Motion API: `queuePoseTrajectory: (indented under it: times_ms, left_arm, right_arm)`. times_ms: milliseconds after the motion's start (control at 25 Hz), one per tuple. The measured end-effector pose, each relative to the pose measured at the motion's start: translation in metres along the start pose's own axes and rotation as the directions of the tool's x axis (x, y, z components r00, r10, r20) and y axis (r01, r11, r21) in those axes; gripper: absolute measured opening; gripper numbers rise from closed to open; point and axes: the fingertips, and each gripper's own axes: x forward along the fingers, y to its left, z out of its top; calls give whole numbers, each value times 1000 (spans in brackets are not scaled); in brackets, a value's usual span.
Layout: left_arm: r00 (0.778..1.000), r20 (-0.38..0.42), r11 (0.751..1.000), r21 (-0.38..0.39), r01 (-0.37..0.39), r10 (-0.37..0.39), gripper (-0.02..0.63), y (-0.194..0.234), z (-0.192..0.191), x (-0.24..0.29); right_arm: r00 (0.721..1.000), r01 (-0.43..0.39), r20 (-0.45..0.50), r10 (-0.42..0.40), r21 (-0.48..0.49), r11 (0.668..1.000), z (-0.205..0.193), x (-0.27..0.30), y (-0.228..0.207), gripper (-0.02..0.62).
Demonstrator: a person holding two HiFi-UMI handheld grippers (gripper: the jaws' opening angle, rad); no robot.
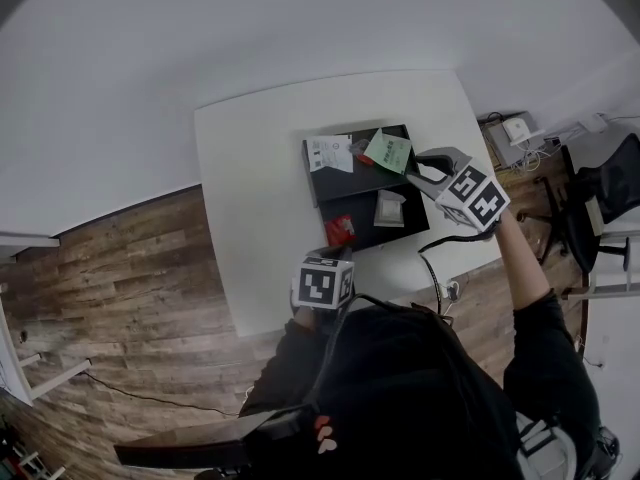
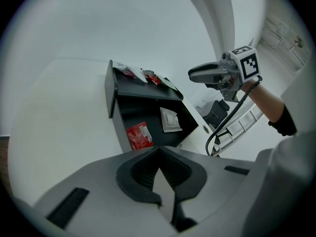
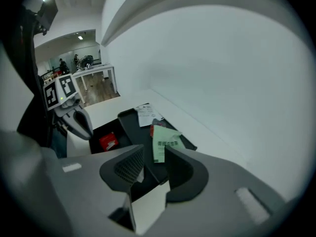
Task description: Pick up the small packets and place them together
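Observation:
A black two-level tray (image 1: 345,193) lies on the white table (image 1: 250,198). On its far level lie a white packet (image 1: 329,153) and a green packet (image 1: 388,151), the green one over a small red one (image 1: 366,158). The near level holds a grey-white packet (image 1: 389,208) and a red packet (image 1: 340,230). My right gripper (image 1: 418,166) hovers open at the tray's right edge, nothing between its fingers; the green packet (image 3: 165,143) shows just beyond them. My left gripper (image 1: 335,255) is shut and empty near the tray's front edge, close to the red packet (image 2: 139,136).
The table's right edge runs close to my right gripper. Beyond it on the wooden floor (image 1: 130,268) are a black office chair (image 1: 600,203) and a box with cables (image 1: 520,133). A cable (image 1: 435,273) hangs from my right gripper over the table's front corner.

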Motion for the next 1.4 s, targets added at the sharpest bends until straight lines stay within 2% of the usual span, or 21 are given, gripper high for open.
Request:
queuePoseTrajectory:
  times_ms: [240,440,600,760,1120,1400]
  left_arm:
    - [1000,-1,1000,-4,-10,10,-2,-2,1,1]
    - [1000,6,1000,-15,-10,10,-2,-2,1,1]
    - [1000,6,1000,-18,-10,10,-2,-2,1,1]
    - [1000,8,1000,-27,-1,2,-2,-1,1,2]
    - [1000,7,1000,-26,2,-2,-2,0,1,2]
    - [1000,4,1000,-22,3,-3,-2,-1,2,2]
  right_arm:
    - [978,-140,-174,119,-111,984,-44,24,56,136]
    - [947,-227,-255,194,-107,968,-60,43,79,150]
    - [925,-264,-312,216,-121,957,-70,57,87,155]
    - [913,-267,-353,202,-148,952,-80,71,90,194]
    - [890,-244,-428,158,-154,958,-99,93,91,196]
    - [887,-211,-448,111,-180,961,-101,98,87,188]
